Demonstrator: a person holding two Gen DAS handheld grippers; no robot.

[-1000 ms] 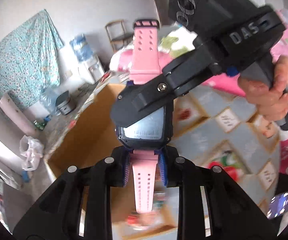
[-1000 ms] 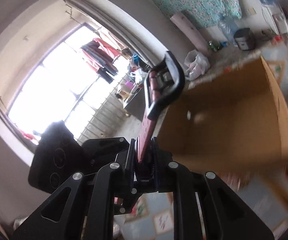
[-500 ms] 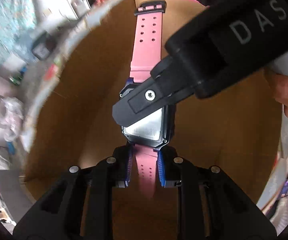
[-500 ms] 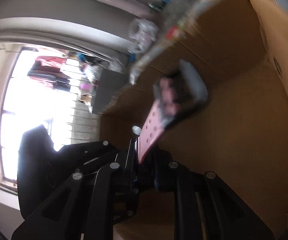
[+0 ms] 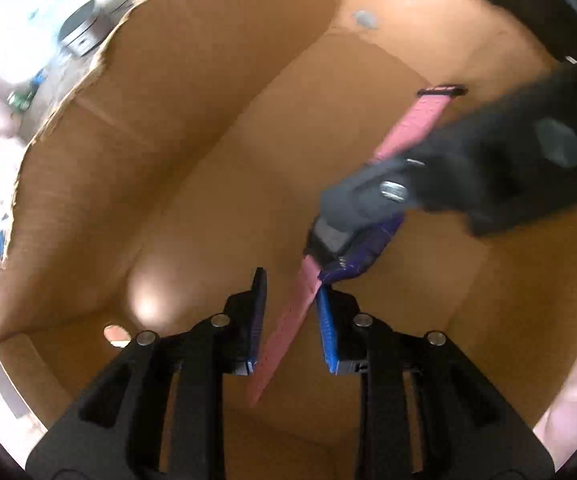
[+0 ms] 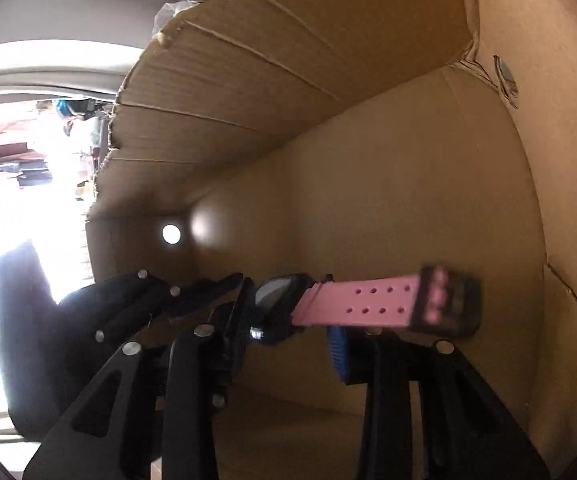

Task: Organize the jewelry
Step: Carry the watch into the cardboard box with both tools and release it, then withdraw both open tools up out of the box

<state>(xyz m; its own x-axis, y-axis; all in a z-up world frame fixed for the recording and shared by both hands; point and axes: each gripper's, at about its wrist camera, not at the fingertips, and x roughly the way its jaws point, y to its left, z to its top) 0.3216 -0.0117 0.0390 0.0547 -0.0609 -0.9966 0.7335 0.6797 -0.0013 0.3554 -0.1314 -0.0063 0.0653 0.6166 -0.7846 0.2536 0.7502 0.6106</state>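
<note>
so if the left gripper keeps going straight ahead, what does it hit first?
The left gripper points into the box; the watch strap already lies between its open fingers, so probably the watch, then cardboard. Depth is unclear.

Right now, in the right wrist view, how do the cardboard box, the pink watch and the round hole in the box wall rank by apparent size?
1. cardboard box, filling most of the view.
2. pink watch, enlarged by nearness to the camera.
3. round hole, clearly the smallest.
</note>
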